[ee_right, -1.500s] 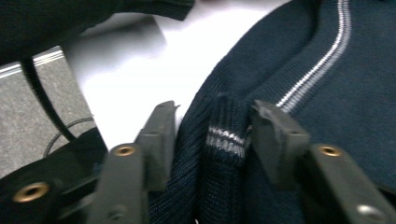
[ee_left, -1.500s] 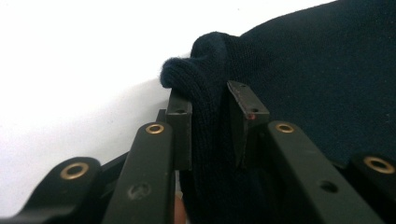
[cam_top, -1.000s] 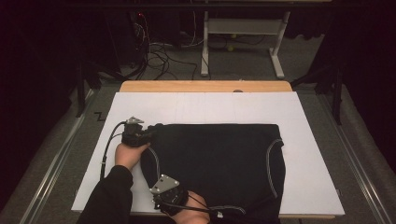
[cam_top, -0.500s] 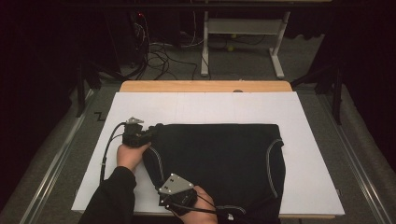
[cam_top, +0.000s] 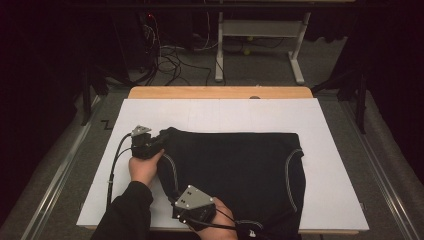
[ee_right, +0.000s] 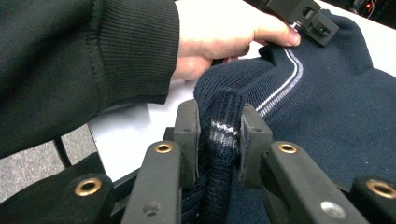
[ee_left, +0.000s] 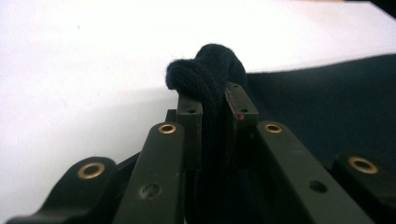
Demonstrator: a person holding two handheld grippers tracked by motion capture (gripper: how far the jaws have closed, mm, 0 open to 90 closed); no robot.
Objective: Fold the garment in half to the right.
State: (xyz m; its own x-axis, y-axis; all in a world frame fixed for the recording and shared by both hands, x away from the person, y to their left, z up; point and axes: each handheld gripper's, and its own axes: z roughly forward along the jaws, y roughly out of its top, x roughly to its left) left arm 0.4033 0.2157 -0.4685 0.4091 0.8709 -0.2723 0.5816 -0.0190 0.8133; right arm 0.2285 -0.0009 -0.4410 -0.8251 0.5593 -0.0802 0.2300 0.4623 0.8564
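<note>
A dark sweater (cam_top: 235, 175) lies spread over the white table (cam_top: 325, 120), centre to lower right of the high view. The left tongs (ee_left: 212, 100) have just been closing and now pinch a bunched fold at its upper-left corner; the right tongs (ee_right: 219, 126) clamp its striped edge at lower centre.

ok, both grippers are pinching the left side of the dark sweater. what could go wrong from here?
1. The left gripper pinches just a small bunched nub of the sweater; it may slip free on a pull.
2. The right gripper clamps a thick ribbed fold, possibly several layers, so the sweater could lift bunched rather than flat.
</note>
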